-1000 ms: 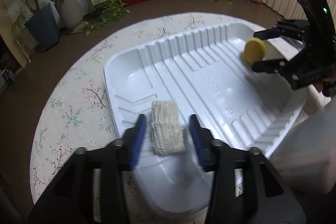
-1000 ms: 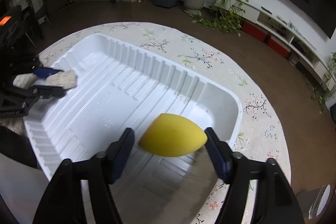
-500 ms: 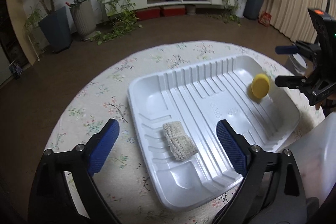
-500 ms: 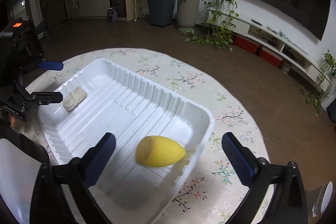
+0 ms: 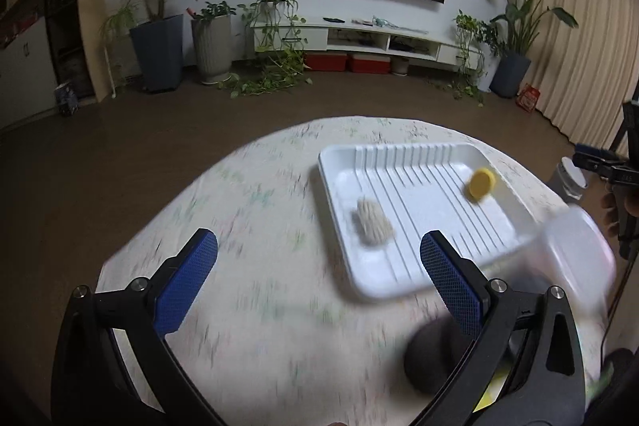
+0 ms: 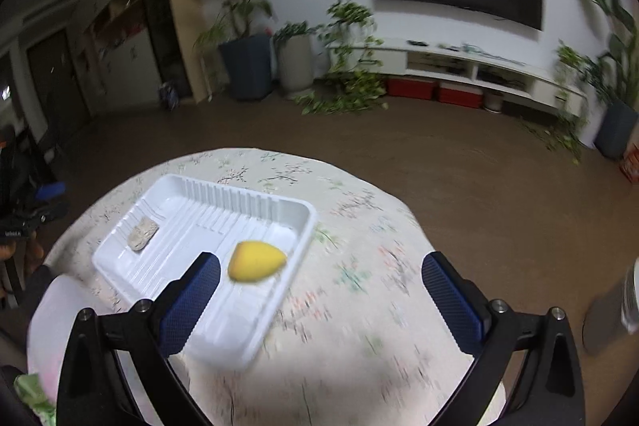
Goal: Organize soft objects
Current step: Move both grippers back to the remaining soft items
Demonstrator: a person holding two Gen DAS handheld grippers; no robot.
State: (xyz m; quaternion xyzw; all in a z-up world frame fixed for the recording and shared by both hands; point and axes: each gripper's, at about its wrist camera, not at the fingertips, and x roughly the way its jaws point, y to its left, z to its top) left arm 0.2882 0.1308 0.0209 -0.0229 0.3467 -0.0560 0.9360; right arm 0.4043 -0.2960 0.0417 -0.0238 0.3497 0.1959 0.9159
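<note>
A white ribbed tray (image 5: 403,288) (image 6: 255,342) lies on a round table with a floral cloth. In it lie a beige woven sponge (image 5: 373,222) (image 6: 143,228) and a yellow egg-shaped sponge (image 5: 481,182) (image 6: 255,262). My left gripper (image 5: 317,278) is open and empty, held above the table to the left of the tray. My right gripper (image 6: 319,296) is open and empty, held above the tray's right edge. Each gripper shows at the edge of the other's view.
A translucent white container (image 5: 575,250) (image 6: 52,322) stands near the tray's near side. A dark round object (image 5: 433,354) lies on the cloth by my left gripper. The table (image 5: 247,226) stands in a living room with potted plants and a TV shelf behind.
Both grippers let go of their sponges, opened wide and pulled back and up from the tray. The sponges stay in the tray.
</note>
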